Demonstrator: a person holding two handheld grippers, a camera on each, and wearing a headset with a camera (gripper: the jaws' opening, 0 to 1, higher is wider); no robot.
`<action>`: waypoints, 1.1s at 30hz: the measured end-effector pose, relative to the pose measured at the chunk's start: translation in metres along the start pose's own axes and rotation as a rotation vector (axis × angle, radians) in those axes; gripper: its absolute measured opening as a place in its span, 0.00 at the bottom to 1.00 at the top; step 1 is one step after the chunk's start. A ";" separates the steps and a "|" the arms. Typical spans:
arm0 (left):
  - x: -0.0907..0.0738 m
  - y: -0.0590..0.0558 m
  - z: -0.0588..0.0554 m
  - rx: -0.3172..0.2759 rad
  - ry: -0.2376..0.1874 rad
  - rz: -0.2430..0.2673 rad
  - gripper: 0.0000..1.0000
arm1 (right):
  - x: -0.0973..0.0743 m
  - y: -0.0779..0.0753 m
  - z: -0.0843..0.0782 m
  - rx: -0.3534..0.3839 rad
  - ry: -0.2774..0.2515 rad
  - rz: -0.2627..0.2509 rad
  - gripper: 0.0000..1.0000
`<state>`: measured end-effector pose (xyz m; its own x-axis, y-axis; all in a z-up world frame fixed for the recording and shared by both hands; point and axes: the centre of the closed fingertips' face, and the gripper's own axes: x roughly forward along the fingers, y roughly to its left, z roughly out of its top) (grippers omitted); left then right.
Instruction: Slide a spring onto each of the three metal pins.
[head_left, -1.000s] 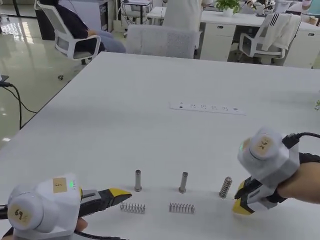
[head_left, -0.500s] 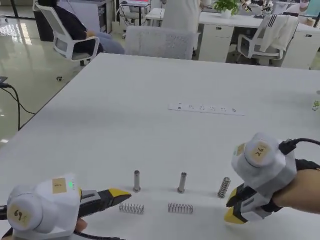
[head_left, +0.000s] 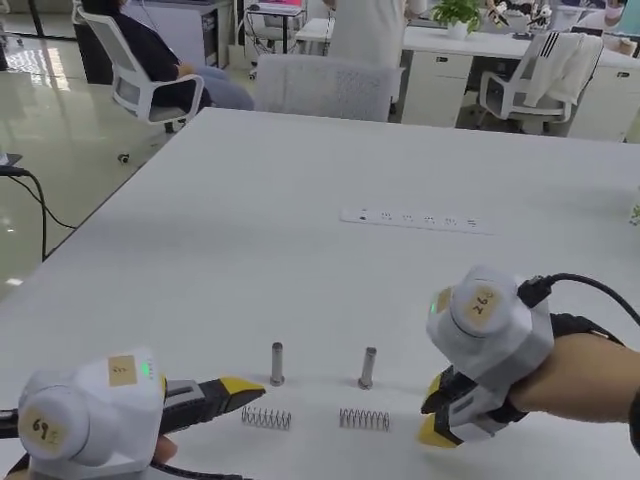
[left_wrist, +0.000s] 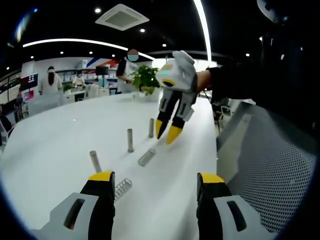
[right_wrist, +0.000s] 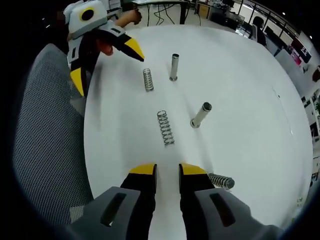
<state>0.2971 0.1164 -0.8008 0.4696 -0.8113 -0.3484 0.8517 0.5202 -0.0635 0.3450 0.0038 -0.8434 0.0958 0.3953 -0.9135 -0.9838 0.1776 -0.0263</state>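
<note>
Two bare metal pins (head_left: 276, 362) (head_left: 367, 367) stand upright on the white table (head_left: 330, 270). A loose spring (head_left: 265, 417) lies in front of the first and another spring (head_left: 364, 419) in front of the second. In the right gripper view a third pin (right_wrist: 220, 181) wears a spring, just right of my right gripper (right_wrist: 168, 170), which is open and holds nothing. That gripper (head_left: 432, 410) hovers right of the second loose spring (right_wrist: 165, 127). My left gripper (left_wrist: 157, 177) is open and holds nothing, left of the first spring (left_wrist: 122, 186); it is low at the left of the head view (head_left: 240, 388).
A white power strip (head_left: 415, 217) lies flat farther back on the table. A grey mesh chair (head_left: 320, 85) stands at the far edge, with other office chairs and desks behind. Another mesh chair back (right_wrist: 47, 145) is close to the table's near edge.
My right gripper has moved left and down toward the second loose spring, and now covers the spring-covered pin in the head view. The left gripper, pins and springs have stayed put.
</note>
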 end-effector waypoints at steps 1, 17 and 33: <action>0.000 0.000 0.000 0.000 0.000 0.000 0.62 | 0.001 0.000 0.003 -0.011 -0.001 0.000 0.15; -0.003 0.001 -0.002 -0.005 0.004 0.005 0.61 | 0.021 0.000 0.027 -0.072 -0.001 0.038 0.13; -0.002 0.000 -0.001 -0.001 0.004 0.002 0.60 | 0.037 0.002 0.027 -0.108 0.041 0.054 0.10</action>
<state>0.2962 0.1186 -0.8008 0.4703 -0.8091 -0.3524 0.8504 0.5222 -0.0641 0.3501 0.0426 -0.8661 0.0377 0.3640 -0.9307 -0.9981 0.0582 -0.0177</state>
